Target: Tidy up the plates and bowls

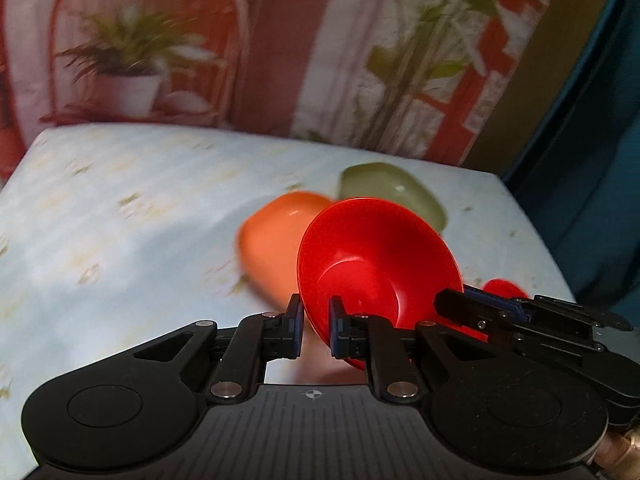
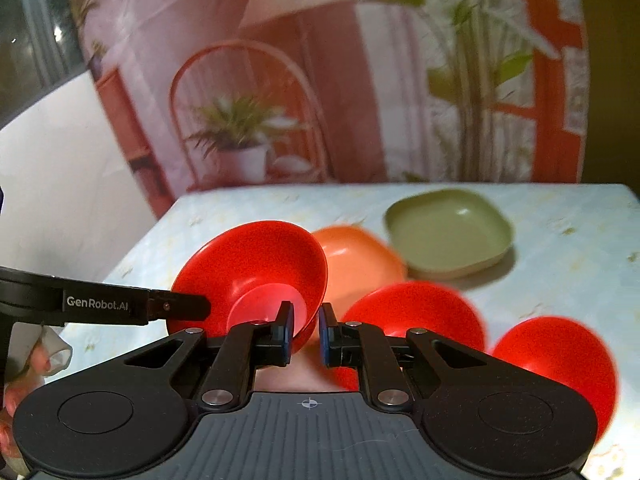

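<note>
Both grippers hold one red bowl (image 1: 376,260), tilted and lifted above the table. My left gripper (image 1: 316,330) is shut on its near rim. My right gripper (image 2: 304,334) is shut on the opposite rim; here the bowl (image 2: 256,268) shows its underside. The right gripper also shows in the left wrist view (image 1: 460,304), and the left gripper reaches in from the left in the right wrist view (image 2: 196,306). An orange square plate (image 2: 360,264) and a green square plate (image 2: 448,232) lie on the table behind. Two more red bowls (image 2: 416,312) (image 2: 560,364) sit to the right.
The table (image 1: 120,220) has a pale blue patterned cloth. A printed backdrop with plants (image 2: 248,128) hangs behind the far edge. A dark teal curtain (image 1: 592,160) is at the right. A white wall (image 2: 60,200) stands left of the table.
</note>
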Motion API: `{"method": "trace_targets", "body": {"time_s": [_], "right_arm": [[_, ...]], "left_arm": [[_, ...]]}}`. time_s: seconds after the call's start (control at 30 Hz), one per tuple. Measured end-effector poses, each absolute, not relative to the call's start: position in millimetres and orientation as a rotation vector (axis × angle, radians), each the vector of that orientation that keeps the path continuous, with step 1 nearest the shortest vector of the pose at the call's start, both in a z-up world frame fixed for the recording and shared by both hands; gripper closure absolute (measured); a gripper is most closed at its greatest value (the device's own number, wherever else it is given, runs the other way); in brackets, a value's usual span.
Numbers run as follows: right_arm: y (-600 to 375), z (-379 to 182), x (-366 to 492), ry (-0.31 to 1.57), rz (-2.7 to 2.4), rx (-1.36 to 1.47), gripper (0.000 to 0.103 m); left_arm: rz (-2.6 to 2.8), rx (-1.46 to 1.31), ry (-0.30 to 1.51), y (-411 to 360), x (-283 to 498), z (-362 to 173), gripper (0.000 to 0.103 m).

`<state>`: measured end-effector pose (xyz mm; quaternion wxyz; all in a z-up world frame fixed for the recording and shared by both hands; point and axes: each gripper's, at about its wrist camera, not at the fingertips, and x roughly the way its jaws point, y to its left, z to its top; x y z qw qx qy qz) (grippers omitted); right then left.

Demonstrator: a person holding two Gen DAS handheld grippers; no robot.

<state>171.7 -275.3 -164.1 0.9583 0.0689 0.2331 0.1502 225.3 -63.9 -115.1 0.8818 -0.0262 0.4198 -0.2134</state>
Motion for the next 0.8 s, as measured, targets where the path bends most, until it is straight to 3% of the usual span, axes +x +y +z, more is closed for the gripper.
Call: {"method": "trace_targets", "body": {"time_s": [0.37, 0.8], "right_arm": [[-349, -172, 173, 0.457, 0.165, 0.198, 0.091], [-361, -202, 185, 0.534, 0.149, 0.200, 0.091]], "left_arm": [[-0.555, 0.055, 0.939, -146, 243, -142, 0.089], [-0.537, 0.117, 0.976, -161, 245, -167, 0.088]]}}
